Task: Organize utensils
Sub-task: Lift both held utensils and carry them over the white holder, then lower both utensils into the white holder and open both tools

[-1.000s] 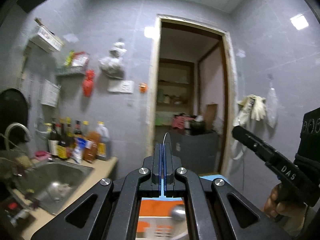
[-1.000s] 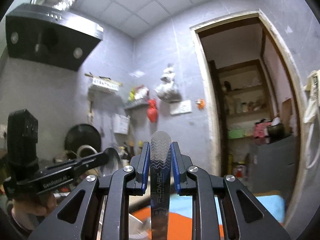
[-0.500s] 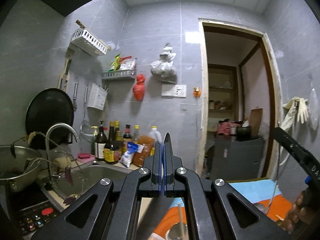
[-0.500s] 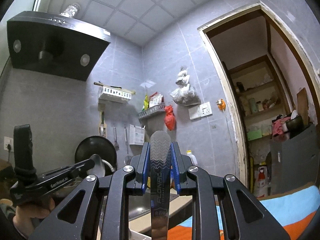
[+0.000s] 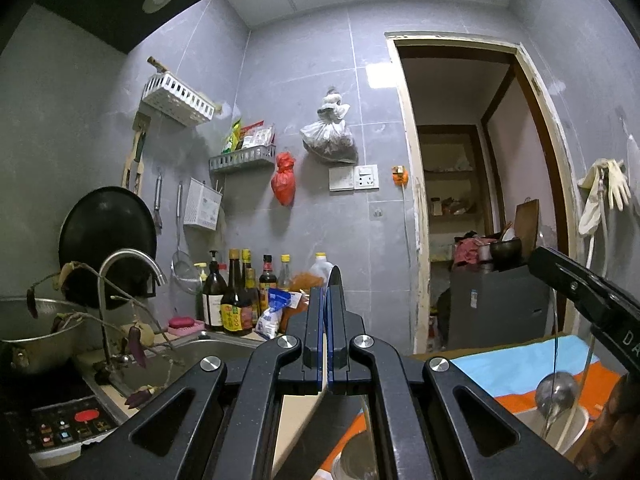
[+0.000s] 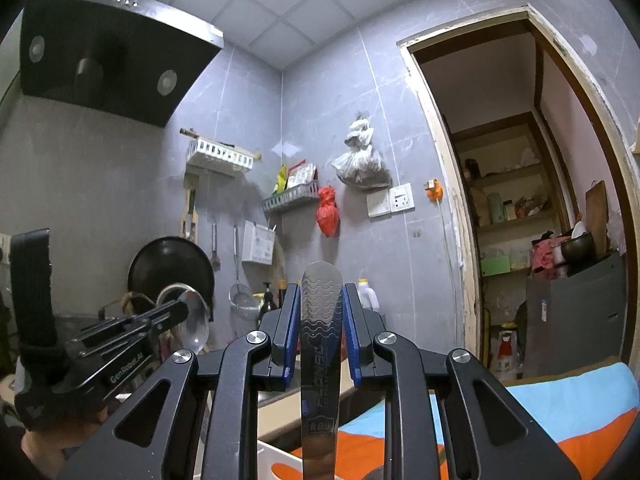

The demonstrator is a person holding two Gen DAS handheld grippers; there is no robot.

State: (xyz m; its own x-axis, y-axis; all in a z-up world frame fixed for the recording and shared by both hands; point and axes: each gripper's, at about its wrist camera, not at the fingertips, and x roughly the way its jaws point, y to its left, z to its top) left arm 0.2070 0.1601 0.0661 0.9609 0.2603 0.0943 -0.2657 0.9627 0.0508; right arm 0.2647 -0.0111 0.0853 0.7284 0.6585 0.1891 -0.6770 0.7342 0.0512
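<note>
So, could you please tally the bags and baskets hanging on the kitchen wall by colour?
white bag: 1
red bag: 1
white baskets: 2
grey basket: 1
Total: 5

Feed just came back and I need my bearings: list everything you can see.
Ladle: one, steel, held up on the right.
Spoon: one, steel, held up on the left.
Cup: one, white, on cloth.
Cloth: one, blue and orange, lower right.
Bottles: several, mostly dark, behind sink.
Sink: one, steel, left.
Pan: one, black, against left wall.
Bags: two, red and white, hanging on wall.
Left gripper: black, shut on spoon.
Right gripper: black, shut on ladle.
</note>
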